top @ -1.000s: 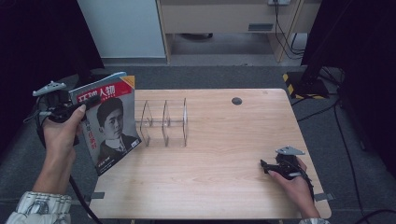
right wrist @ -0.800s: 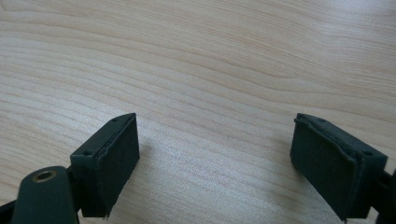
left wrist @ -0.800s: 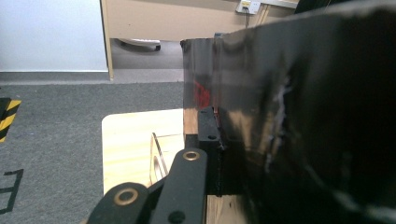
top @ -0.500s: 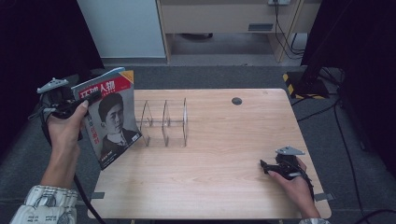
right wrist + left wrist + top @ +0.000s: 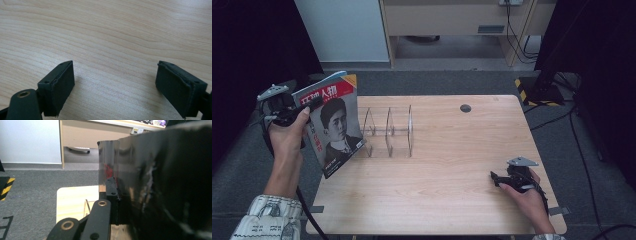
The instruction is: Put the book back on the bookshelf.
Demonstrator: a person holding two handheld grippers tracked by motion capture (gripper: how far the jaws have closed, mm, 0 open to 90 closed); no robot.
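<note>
Left of the clear acrylic divider rack [image 5: 388, 130], the left gripper [image 5: 309, 106] clamps a glossy red-and-white magazine with a portrait cover [image 5: 333, 127] at its upper left edge. That magazine stands nearly upright, long axis vertical and leaning slightly, cover facing the person, bottom corner touching the light wooden table [image 5: 452, 180] just beside the rack. Far right of the rack, the right gripper [image 5: 115, 87] rests low over bare wood, jaws spread wide, holding nothing.
</note>
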